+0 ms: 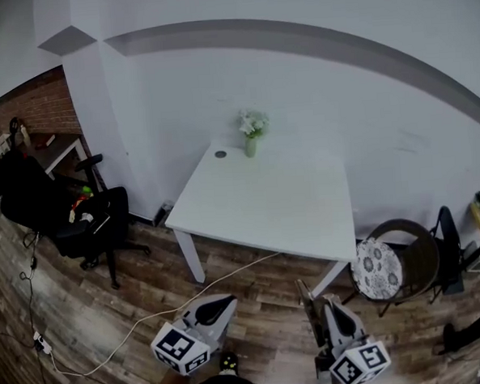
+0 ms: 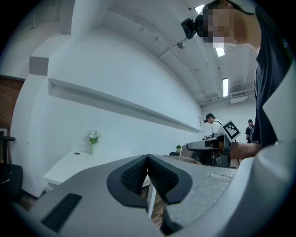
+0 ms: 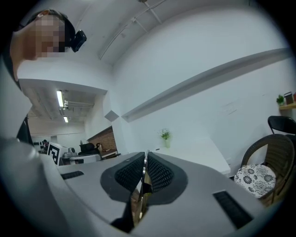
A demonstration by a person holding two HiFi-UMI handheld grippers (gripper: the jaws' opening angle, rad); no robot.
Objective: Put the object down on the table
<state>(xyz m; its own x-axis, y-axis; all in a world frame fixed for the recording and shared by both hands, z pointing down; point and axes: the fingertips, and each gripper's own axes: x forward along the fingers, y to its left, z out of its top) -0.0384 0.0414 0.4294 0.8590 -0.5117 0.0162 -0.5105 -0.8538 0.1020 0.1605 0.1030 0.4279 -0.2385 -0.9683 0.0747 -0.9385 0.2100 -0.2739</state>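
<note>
A white table [image 1: 265, 202] stands against the wall ahead, also seen in the left gripper view [image 2: 64, 169] and the right gripper view [image 3: 199, 152]. My right gripper [image 1: 328, 299] is low at the bottom right, short of the table's near corner, held level. It [image 3: 145, 155] is shut on a thin flat object [image 3: 141, 194] that stands on edge between the pads; in the head view the object [image 1: 311, 313] shows as a dark narrow plate. My left gripper [image 1: 226, 300] hangs at the bottom left, also short of the table. Its pads [image 2: 147, 159] meet with nothing between them.
A vase of flowers [image 1: 251, 142] and a small dark disc [image 1: 220, 154] sit at the table's far edge. A wicker chair with a patterned cushion [image 1: 378, 268] stands at the table's right, a black office chair [image 1: 71, 214] at its left. A white cable [image 1: 134, 323] crosses the wooden floor.
</note>
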